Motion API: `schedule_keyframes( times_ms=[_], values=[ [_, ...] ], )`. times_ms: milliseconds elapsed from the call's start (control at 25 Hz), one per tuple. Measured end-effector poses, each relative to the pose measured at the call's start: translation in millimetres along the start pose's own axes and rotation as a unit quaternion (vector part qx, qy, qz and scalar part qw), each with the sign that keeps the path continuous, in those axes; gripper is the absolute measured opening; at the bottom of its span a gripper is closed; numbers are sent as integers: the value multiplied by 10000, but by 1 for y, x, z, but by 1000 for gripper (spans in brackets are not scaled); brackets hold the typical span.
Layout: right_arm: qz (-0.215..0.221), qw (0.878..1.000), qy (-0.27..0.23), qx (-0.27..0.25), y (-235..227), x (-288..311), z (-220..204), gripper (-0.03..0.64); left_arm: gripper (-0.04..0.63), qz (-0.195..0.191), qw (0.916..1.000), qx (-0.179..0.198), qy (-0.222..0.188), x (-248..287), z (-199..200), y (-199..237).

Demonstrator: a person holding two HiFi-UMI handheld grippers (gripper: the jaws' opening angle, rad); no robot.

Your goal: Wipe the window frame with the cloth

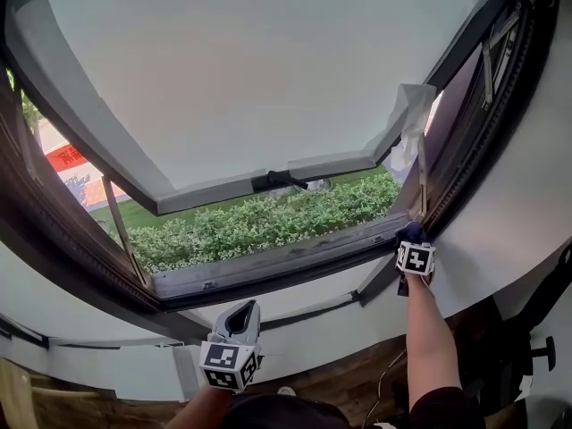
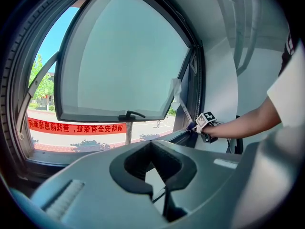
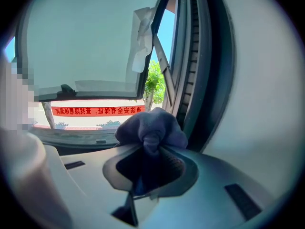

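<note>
Where the bottom rail of the dark metal window frame (image 1: 268, 271) meets its right side, the right gripper (image 1: 412, 242) presents a bunched dark blue-grey cloth (image 1: 411, 231) to the corner, its jaws clamped on the cloth's gathered middle. The left gripper (image 1: 243, 309) hangs lower, well apart from the frame, its jaw tips together with nothing between them. The frosted-pane sash (image 1: 232, 79) stands swung outward, with a white film strip (image 1: 409, 119) at its right corner. A green hedge (image 1: 268, 222) lies beyond.
</note>
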State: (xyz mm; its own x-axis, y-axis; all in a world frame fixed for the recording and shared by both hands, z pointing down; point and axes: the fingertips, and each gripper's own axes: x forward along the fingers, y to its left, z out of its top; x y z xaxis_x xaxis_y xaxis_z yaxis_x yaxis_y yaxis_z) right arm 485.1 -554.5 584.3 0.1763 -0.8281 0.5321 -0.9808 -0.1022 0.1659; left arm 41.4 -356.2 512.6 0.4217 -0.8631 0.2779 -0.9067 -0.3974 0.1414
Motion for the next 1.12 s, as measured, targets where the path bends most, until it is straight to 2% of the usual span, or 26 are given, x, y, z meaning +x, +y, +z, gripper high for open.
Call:
schedule_keyframes(
  times_ms=[160,320,480,760,960,1120],
  values=[
    [-78,9987,-394,-320,7,-14,5,74,8,-10,10000,31,-63,-14,4,-1],
    [-305,9936,-1085,-82,11,-49,20,74,8,-59,9999,42,-128,-22,6,3],
    [-283,9860,-1645,-43,32,-100,31,74,8,-198,9995,69,-247,-27,16,6],
    [33,9692,-2437,341,103,-198,39,74,8,-521,9974,205,-445,-37,32,1],
    [535,9435,-3165,826,149,-270,41,74,8,-666,9960,257,-530,-48,35,-1],
    [638,9360,-3325,968,180,-315,20,74,8,-779,9953,292,-498,-54,31,-2]
  ],
)
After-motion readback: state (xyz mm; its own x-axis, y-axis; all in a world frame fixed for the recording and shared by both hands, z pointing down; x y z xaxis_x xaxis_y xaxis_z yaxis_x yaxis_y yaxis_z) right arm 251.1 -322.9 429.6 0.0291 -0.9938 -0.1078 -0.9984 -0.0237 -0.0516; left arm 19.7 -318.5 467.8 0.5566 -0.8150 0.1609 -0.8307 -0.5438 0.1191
